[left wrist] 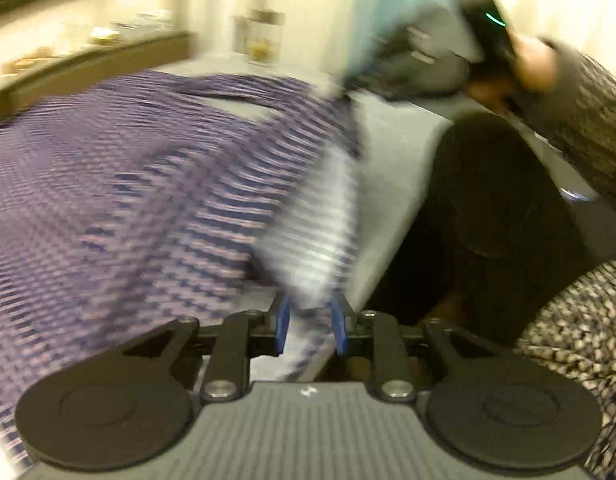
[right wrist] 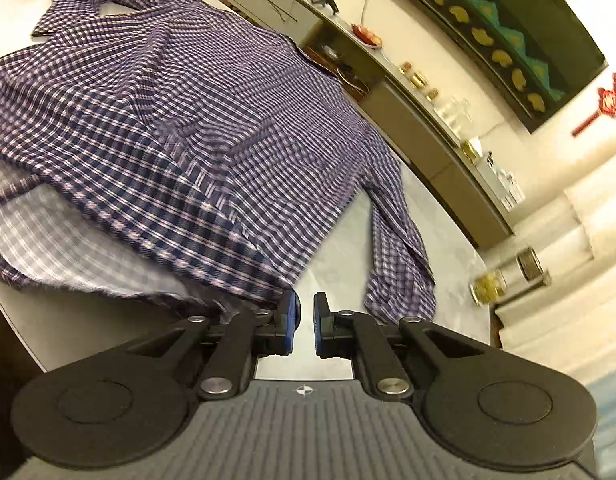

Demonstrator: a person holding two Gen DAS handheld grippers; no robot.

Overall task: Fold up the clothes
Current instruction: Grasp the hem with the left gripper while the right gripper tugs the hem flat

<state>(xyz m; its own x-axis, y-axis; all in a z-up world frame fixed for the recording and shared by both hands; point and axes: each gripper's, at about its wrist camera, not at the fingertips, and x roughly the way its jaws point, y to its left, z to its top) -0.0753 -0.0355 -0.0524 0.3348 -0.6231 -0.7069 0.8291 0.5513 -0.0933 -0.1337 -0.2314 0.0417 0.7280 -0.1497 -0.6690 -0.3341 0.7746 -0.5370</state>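
Observation:
A purple and white checked shirt (right wrist: 196, 120) lies spread on a white table (right wrist: 435, 240), its collar at the far end and one sleeve (right wrist: 399, 256) trailing toward me. My right gripper (right wrist: 304, 328) hovers just off the shirt's near hem, its jaws a narrow gap apart with nothing between them. In the blurred left wrist view my left gripper (left wrist: 311, 326) is shut on a pale fold of the shirt (left wrist: 311, 240) and lifts it off the table (left wrist: 391, 184). The right gripper (left wrist: 419, 60) shows far off at the upper right of that view.
A long sideboard (right wrist: 419, 128) with jars and small items runs along the wall beyond the table. A dark round stool or seat (left wrist: 495, 200) sits by the table's edge. The person's speckled sleeves (left wrist: 579, 320) are at the right.

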